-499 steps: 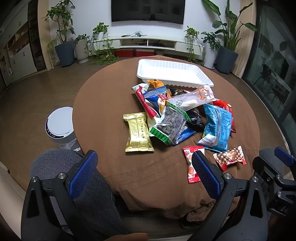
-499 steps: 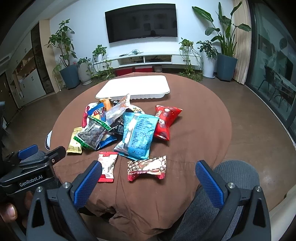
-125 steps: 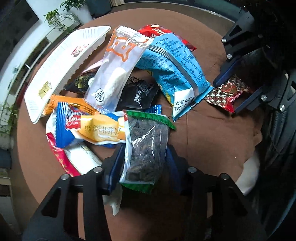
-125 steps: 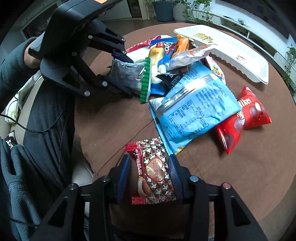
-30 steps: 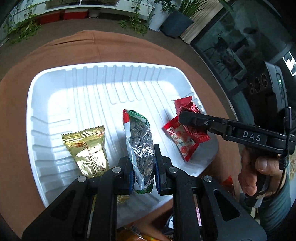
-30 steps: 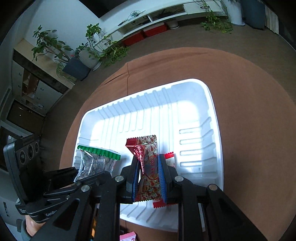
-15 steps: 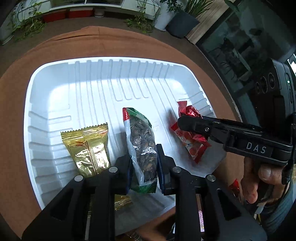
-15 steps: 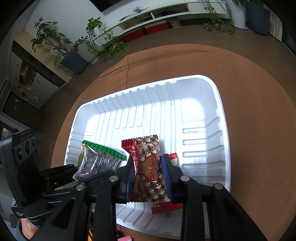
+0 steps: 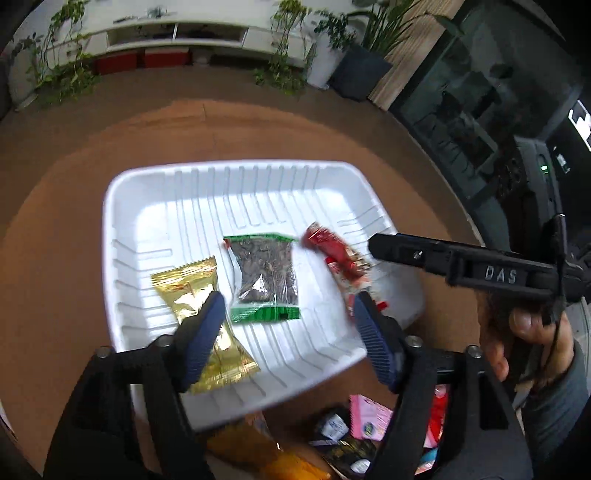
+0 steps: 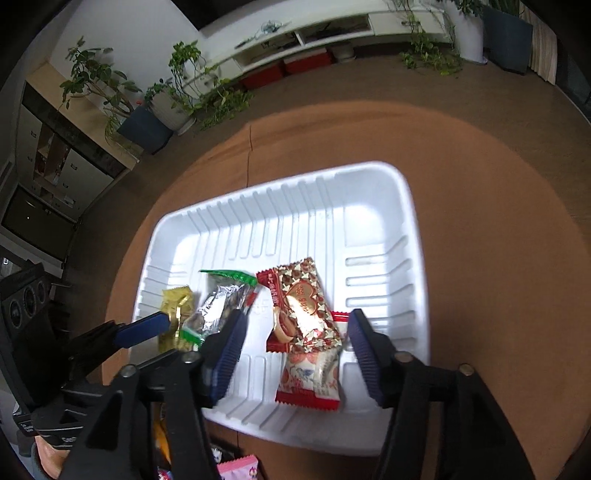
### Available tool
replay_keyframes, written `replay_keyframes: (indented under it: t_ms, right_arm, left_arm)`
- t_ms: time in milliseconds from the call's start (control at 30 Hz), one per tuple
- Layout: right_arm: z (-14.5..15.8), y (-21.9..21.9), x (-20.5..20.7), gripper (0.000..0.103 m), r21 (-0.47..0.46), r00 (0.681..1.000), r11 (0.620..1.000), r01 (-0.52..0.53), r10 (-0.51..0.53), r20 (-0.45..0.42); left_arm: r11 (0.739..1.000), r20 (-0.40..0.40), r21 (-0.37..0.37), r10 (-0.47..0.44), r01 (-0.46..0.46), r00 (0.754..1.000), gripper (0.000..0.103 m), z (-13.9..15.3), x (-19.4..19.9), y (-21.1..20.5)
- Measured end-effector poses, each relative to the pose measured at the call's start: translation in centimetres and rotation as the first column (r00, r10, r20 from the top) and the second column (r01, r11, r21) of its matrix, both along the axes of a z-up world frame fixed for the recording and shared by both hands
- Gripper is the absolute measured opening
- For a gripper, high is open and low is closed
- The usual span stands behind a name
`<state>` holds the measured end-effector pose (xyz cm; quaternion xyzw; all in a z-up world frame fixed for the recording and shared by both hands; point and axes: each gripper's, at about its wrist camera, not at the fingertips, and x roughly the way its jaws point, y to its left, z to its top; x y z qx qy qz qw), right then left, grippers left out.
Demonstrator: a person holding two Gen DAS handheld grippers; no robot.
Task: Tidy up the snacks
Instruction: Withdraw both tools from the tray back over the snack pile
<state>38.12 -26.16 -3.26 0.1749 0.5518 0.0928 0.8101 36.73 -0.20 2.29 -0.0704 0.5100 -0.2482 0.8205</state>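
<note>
A white ribbed tray [image 9: 236,192] [image 10: 373,206] sits on the brown round table. In it lie a gold packet [image 9: 186,282] [image 10: 177,306], a clear green-edged bag of dark seeds [image 9: 264,277] [image 10: 221,302], a red-brown heart-print packet [image 10: 301,304] [image 9: 340,260] and a red-white packet [image 10: 310,376] under it. My left gripper [image 9: 288,332] is open and empty above the seed bag. My right gripper [image 10: 293,350] is open and empty above the heart-print packet. The right gripper's side also shows in the left wrist view [image 9: 461,266].
More snack packets lie on the table in front of the tray's near edge [image 9: 332,439] [image 10: 236,467]. Potted plants [image 10: 147,122] and a low white TV shelf [image 9: 177,33] stand beyond the table.
Both grippers have opened. The seed bag and the heart-print packet have dropped flat into the tray. Both grippers have pulled back a little.
</note>
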Motion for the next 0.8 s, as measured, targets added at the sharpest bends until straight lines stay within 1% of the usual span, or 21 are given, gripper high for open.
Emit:
replay_keyframes:
  t_ms: [33, 100, 167, 200, 233, 300, 333, 400, 433, 467, 567, 633, 700, 733, 800]
  right_arm:
    - [0.9, -0.5, -0.5, 0.07, 0.0, 1.0, 1.0, 0.008, -0.008, 0.02]
    - [2.6, -1.4, -1.5, 0.072, 0.006, 0.998, 1.0, 0.023, -0.023, 0.055]
    - [4.7, -2.5, -3.3, 0.076, 0.02, 0.993, 0.999, 0.03, -0.032, 0.113]
    - [5.8, -3.1, -4.4, 0.081, 0.026, 0.988, 0.999, 0.037, -0.041, 0.151]
    - [6.8, -3.7, -5.8, 0.085, 0.034, 0.98, 0.998, 0.049, -0.055, 0.191]
    - [8.2, -4.6, -8.1, 0.089, 0.057, 0.969, 0.997, 0.053, -0.065, 0.237]
    - [8.8, -5.3, -10.1, 0.09, 0.076, 0.961, 0.996, 0.053, -0.072, 0.266]
    - [9.3, -5.9, -12.8, 0.093, 0.09, 0.951, 0.994, 0.06, -0.085, 0.296]
    - [9.3, -6.1, -14.5, 0.094, 0.092, 0.946, 0.993, 0.07, -0.095, 0.308]
    - [9.1, -6.2, -16.5, 0.095, 0.09, 0.944, 0.992, 0.083, -0.107, 0.313]
    - [7.5, -5.6, -21.4, 0.095, 0.068, 0.948, 0.993, 0.099, -0.115, 0.297]
    - [6.2, -5.1, -24.4, 0.095, 0.07, 0.949, 0.99, 0.123, -0.138, 0.285]
    - [4.6, -4.1, -27.3, 0.095, 0.088, 0.953, 0.988, 0.128, -0.147, 0.264]
    - [4.0, -3.6, -28.6, 0.095, 0.095, 0.956, 0.987, 0.127, -0.148, 0.254]
    - [3.3, -2.4, -30.3, 0.094, 0.105, 0.959, 0.987, 0.124, -0.147, 0.244]
  left_arm:
    - [1.0, 0.013, -0.008, 0.006, -0.006, 1.0, 0.079, 0.7, -0.4, 0.3]
    - [0.999, 0.055, -0.031, 0.018, -0.016, 0.998, 0.092, 2.7, -2.2, 1.4]
    - [0.999, 0.098, -0.045, 0.034, -0.029, 0.995, 0.096, 4.3, -4.1, 2.4]
    - [0.998, 0.121, -0.055, 0.045, -0.039, 0.992, 0.1, 5.1, -5.3, 3.1]
    - [0.997, 0.136, -0.065, 0.057, -0.048, 0.989, 0.102, 5.7, -6.4, 3.6]
    - [0.994, 0.163, -0.084, 0.076, -0.063, 0.984, 0.103, 6.5, -8.4, 4.5]
    - [0.993, 0.186, -0.101, 0.086, -0.068, 0.979, 0.103, 7.0, -10.2, 5.2]
    - [0.991, 0.211, -0.099, 0.112, -0.093, 0.971, 0.103, 7.2, -12.4, 6.2]
    - [0.988, 0.224, -0.083, 0.142, -0.127, 0.964, 0.103, 7.1, -14.1, 6.9]
    - [0.987, 0.223, -0.073, 0.156, -0.143, 0.962, 0.103, 6.8, -15.1, 7.3]
    - [0.98, 0.187, -0.037, 0.199, -0.196, 0.962, 0.103, 5.3, -18.7, 8.4]
    - [0.977, 0.166, -0.011, 0.211, -0.212, 0.963, 0.103, 4.1, -20.5, 8.4]
    - [0.978, 0.144, 0.019, 0.202, -0.206, 0.969, 0.103, 2.7, -22.2, 7.9]
    - [0.977, 0.126, 0.046, 0.203, -0.21, 0.971, 0.103, 1.8, -22.9, 7.7]
    - [0.969, 0.093, 0.085, 0.222, -0.23, 0.971, 0.102, 0.4, -23.6, 7.6]
